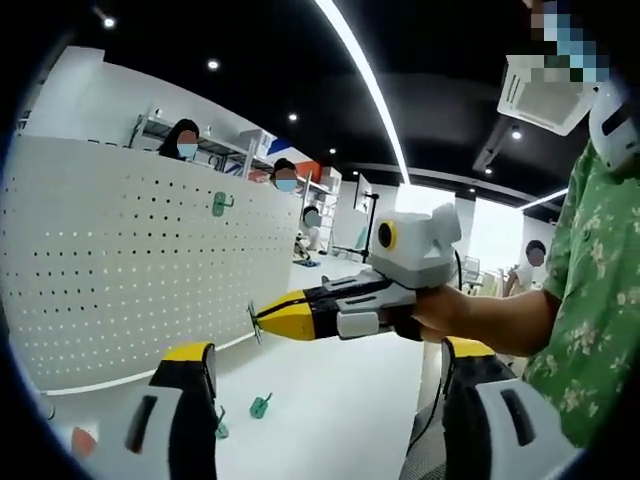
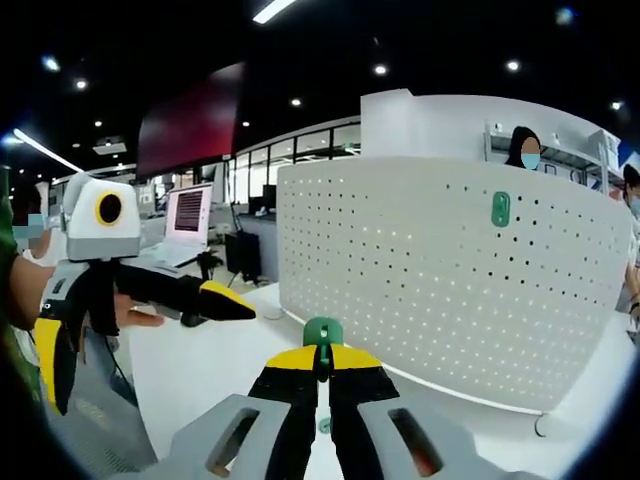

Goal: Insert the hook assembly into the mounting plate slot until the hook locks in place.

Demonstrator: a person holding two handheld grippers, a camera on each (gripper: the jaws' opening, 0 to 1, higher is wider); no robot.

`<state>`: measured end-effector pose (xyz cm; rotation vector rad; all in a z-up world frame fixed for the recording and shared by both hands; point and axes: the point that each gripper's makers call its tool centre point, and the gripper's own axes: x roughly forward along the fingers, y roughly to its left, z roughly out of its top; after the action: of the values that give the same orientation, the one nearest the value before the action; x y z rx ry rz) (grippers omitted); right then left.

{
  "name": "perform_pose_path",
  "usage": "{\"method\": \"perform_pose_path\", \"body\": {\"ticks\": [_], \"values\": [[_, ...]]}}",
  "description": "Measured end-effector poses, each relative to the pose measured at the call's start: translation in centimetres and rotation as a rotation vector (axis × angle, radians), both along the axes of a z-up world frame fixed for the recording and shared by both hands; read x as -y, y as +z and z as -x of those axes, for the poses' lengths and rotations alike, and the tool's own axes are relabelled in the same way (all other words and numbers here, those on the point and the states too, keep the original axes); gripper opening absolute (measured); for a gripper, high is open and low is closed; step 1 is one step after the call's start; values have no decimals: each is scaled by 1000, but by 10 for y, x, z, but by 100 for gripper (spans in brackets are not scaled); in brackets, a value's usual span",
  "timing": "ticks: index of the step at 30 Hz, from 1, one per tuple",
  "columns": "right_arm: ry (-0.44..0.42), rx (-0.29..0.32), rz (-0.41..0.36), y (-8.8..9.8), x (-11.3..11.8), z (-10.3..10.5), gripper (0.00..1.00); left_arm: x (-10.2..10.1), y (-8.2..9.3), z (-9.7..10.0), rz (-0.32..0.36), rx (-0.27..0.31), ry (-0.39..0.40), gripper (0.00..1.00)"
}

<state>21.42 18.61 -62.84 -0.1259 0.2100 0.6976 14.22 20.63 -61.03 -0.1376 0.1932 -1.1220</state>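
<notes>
A white perforated mounting plate [image 1: 130, 270] stands upright on the table, with one green hook [image 1: 221, 204] hung on it high up. My right gripper [image 2: 322, 358] is shut on another green hook assembly [image 2: 322, 333], whose head sticks up between the yellow tips. In the left gripper view that hook [image 1: 254, 322] hovers just short of the plate's lower part, at the tip of the right gripper [image 1: 266, 320]. My left gripper [image 1: 328, 350] is open, its jaws wide apart and holding nothing. It reaches in from the left [image 2: 150, 320] in the right gripper view.
Two spare green hooks [image 1: 261, 405] [image 1: 221, 428] lie on the white table [image 1: 340, 410] near the plate's foot. A small red item [image 1: 82, 441] sits at the lower left. People stand behind the plate. A monitor [image 2: 188, 212] stands farther back.
</notes>
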Motion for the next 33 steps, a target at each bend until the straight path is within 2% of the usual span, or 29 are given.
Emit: {"method": "perform_pose_path", "body": {"ticks": [10,24,33], "values": [[-29,8,-15,6,3,-4,1,0,3,-1,11,8,-2,100],[-81,56,-49,34,10,-21,1,0,4,-1,10,11,-7,99],[-129,102,-66,57,19,-40,1,-2,4,0,9,11,-9,99]]}}
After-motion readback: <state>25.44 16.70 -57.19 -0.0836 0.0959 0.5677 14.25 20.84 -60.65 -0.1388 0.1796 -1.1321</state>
